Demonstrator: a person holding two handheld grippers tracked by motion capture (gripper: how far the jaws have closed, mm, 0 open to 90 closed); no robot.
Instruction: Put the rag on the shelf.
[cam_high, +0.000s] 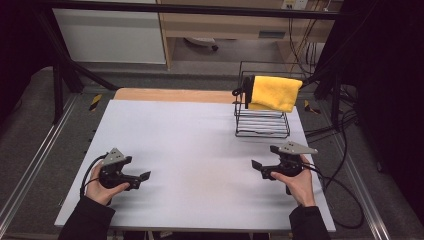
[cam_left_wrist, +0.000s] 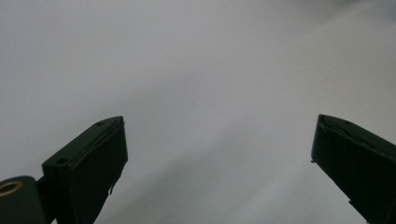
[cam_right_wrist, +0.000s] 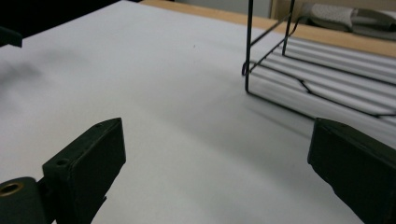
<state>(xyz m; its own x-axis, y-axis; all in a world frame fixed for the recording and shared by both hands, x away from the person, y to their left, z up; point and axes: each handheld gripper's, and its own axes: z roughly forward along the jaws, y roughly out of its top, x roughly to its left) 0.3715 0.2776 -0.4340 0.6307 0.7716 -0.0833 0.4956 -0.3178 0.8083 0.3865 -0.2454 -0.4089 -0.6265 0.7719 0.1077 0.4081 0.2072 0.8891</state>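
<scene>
High view: two grippers, left gripper (cam_high: 142, 179), right gripper (cam_high: 256, 167), one rack (cam_high: 261, 120), one yellow cloth (cam_high: 275, 93).

Even overhead light, dark surroundings; left gripper view blurred, soft shadows.

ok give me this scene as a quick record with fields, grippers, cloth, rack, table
left gripper: open, nothing between its fingers, low over the near left of the table
right gripper: open, nothing held, near right, in front of the rack
yellow cloth: draped over the rack's top rail
wire rack: black, stands at the far right of the table
table: white top, bare between the grippers
</scene>
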